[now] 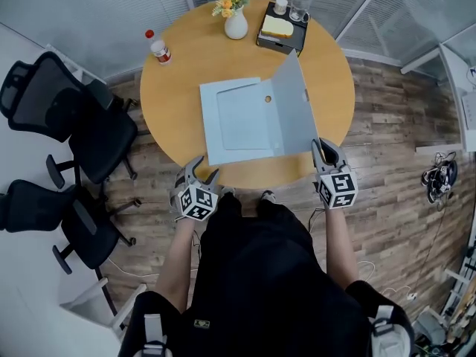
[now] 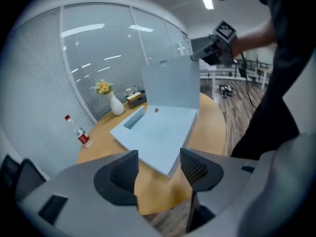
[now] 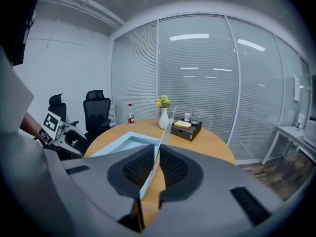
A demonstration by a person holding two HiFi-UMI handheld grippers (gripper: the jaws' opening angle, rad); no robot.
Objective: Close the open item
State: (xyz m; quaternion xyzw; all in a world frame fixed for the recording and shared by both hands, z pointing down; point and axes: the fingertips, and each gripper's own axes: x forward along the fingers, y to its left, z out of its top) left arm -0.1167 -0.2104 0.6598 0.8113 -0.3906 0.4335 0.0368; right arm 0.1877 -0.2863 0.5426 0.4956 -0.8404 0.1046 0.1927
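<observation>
A flat light-blue box (image 1: 238, 121) lies open on the round wooden table (image 1: 178, 73), its lid (image 1: 294, 106) standing up along the right side. My right gripper (image 1: 323, 149) is at the lid's near corner. In the right gripper view the lid's thin edge (image 3: 165, 125) runs between the pads, which press on it from both sides. My left gripper (image 1: 202, 169) hangs open just off the table's near edge, left of the box's front corner. In the left gripper view its jaws (image 2: 159, 162) stand apart with nothing between them, and the box (image 2: 158, 130) lies beyond.
At the table's far side stand a white vase of flowers (image 1: 235, 17), a small red-capped bottle (image 1: 158, 48) and a black tray (image 1: 282, 30) with bread and glasses. Black office chairs (image 1: 82, 117) crowd the left. Glass walls with blinds close off the back.
</observation>
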